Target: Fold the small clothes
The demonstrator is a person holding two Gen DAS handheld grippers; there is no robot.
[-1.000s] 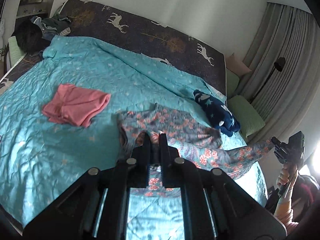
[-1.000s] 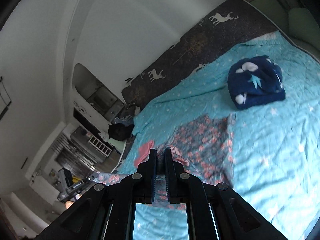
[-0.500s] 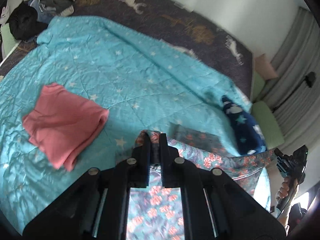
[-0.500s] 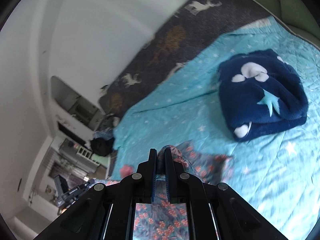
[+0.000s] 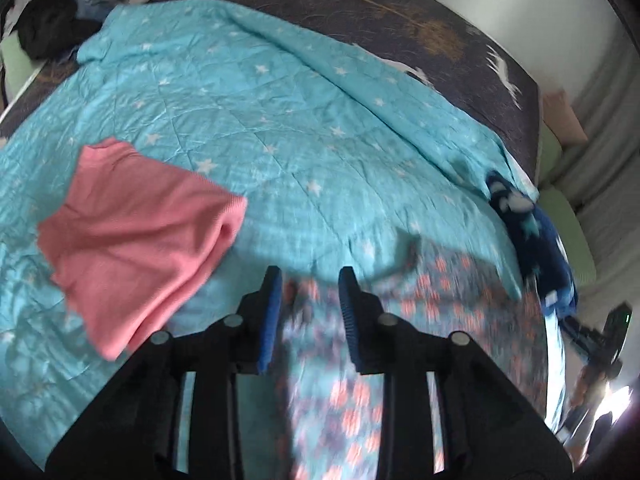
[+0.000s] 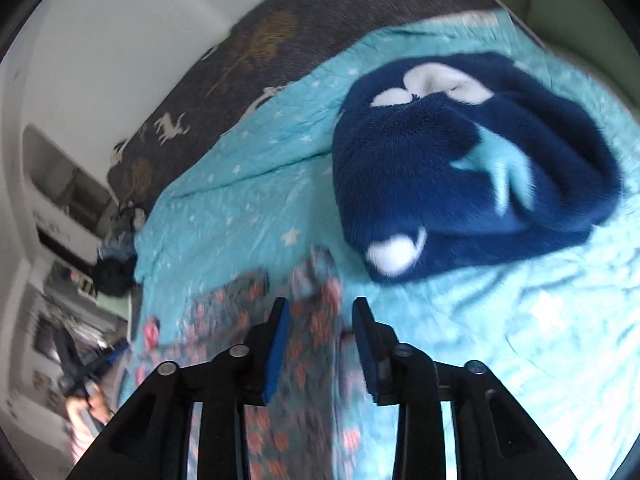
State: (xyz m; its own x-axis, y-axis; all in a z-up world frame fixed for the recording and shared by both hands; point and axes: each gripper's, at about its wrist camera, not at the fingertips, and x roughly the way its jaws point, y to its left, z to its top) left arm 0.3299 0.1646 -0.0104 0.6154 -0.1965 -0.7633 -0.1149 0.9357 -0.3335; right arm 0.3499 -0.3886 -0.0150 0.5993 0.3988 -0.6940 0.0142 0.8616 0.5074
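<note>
1. My left gripper (image 5: 308, 276) and right gripper (image 6: 320, 306): jaws opening, pads off the cloth.
2. Floral garment (image 5: 360, 360) lies flat on the teal quilt (image 5: 280, 120), directly beneath both; long axis spans between them; neither nearer.

The quilt (image 5: 280, 120) is stitched cloth with a slight sheen; the pink garment (image 5: 136, 236) at its 9 o'clock side is matt ribbed knit. The navy garment (image 6: 460, 168) is deep-pile fleece. The floral garment (image 6: 304, 344) is thin, smooth printed cloth, blurred.
</note>
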